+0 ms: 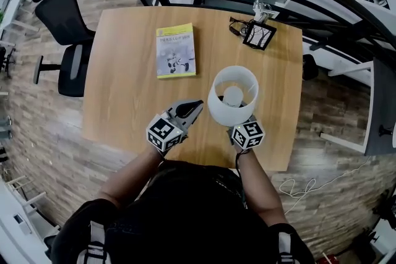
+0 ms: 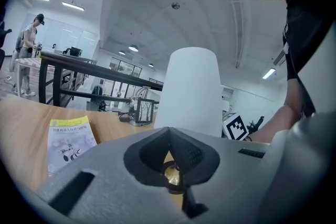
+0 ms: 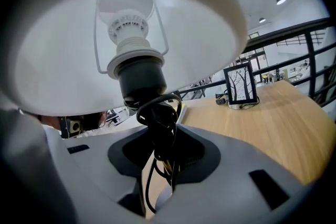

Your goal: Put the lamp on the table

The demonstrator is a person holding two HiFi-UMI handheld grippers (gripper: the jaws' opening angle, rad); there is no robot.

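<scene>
Our right gripper (image 3: 164,136) clamps the lamp (image 1: 232,96) by its cord-wrapped stem, under the shade, over the table (image 1: 117,89) near its front edge; we cannot tell whether the base touches the wood. Just left, our left gripper (image 1: 189,109) hangs closed and empty. Farther back lie a book (image 1: 176,50) and a frame (image 1: 260,34), both well apart from the lamp. A chair (image 1: 65,34) stands off the table's left side.
</scene>
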